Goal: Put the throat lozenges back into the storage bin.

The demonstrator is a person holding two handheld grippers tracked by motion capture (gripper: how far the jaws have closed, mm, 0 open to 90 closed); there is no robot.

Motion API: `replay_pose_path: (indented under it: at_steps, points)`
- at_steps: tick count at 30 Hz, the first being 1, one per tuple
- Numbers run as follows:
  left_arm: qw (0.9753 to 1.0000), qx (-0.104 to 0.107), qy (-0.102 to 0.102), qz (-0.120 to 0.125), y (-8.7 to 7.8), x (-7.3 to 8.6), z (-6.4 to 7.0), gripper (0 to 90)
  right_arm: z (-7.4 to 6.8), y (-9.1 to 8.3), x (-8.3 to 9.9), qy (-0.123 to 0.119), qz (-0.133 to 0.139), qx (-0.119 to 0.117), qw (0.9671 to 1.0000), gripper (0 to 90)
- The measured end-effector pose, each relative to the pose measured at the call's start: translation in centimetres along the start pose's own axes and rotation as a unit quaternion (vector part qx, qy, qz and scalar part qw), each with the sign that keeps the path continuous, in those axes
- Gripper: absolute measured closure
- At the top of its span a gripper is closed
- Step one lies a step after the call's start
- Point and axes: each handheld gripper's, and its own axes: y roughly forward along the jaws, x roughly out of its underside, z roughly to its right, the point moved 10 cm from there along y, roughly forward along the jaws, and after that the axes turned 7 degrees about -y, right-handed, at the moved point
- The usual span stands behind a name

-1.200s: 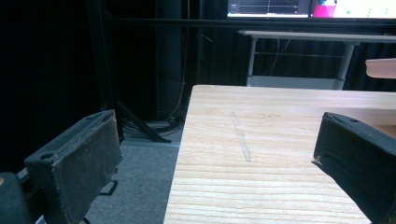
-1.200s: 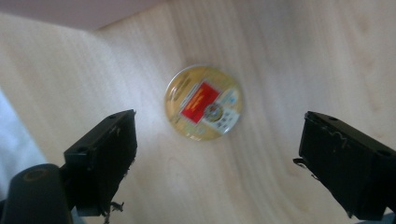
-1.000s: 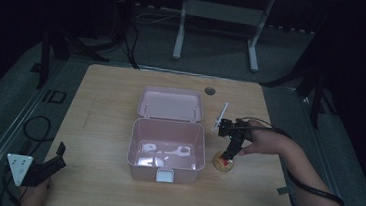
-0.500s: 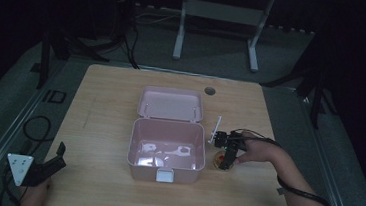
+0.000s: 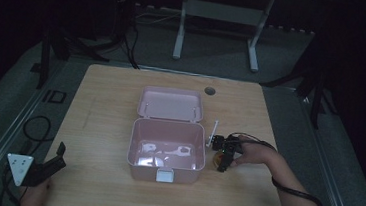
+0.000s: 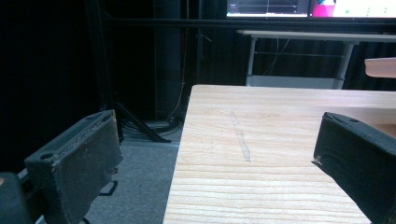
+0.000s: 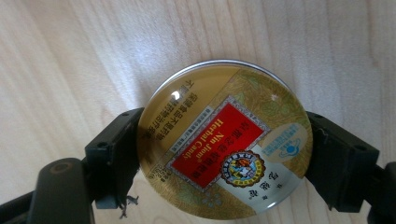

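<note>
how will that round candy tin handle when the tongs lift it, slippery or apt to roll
The tin looks like rigid metal, so it probably won't flex. Its glossy domed lid and smooth curved rim suggest it may slip, since the right tongs meet it at just two spots on opposite sides. Lying flat on the table it seems stable; dropped on edge, it could roll.

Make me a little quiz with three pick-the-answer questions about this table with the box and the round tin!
1. Where is the round tin?
A. inside the box
B. on the table right of the box
C. on the floor

2. What colour is the box?
A. pink
B. blue
C. green

3. How is the box lid?
A. shut
B. open
C. taken away

Answers:
1 B, the high view shows the right claw around the tin on the table beside the box.
2 A, its walls look pink.
3 B, the lid is tipped back behind the box.
</note>
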Motion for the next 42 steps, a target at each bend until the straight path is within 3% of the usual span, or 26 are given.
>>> replay_pose_path:
  at_steps: [11,14,15,17,24,32,42]
  points:
    - [1.0,-0.001,0.001,0.0,0.0,0.0,0.0,1.0,-0.2,-4.4,0.3,-0.011,0.0,0.009,0.9999,19.9]
    - [1.0,-0.001,0.0,-0.001,0.0,0.0,0.0,1.0,-0.8,-6.2,0.4,-0.021,0.0,0.004,0.9998,19.9]
    - [1.0,-0.001,0.0,-0.001,0.0,0.0,0.0,1.0,-1.0,-7.6,0.3,-0.022,0.004,0.003,0.9997,19.9]
    - [1.0,-0.001,0.0,-0.001,0.0,0.0,0.0,1.0,-1.1,-8.1,0.3,-0.023,0.005,0.003,0.9997,19.9]
    - [1.0,-0.001,0.0,-0.001,0.0,0.0,0.0,1.0,-2.1,-12.3,0.0,-0.037,0.008,0.015,0.9992,19.9]
    - [1.0,-0.001,0.0,-0.001,0.0,0.0,0.0,1.0,-3.4,-13.8,-1.8,-0.054,0.011,0.007,0.9984,20.0]
    - [1.0,0.0,-0.001,0.0,0.0,0.0,0.0,1.1,-5.1,-15.1,-5.8,-0.097,0.025,0.0,0.995,20.0]
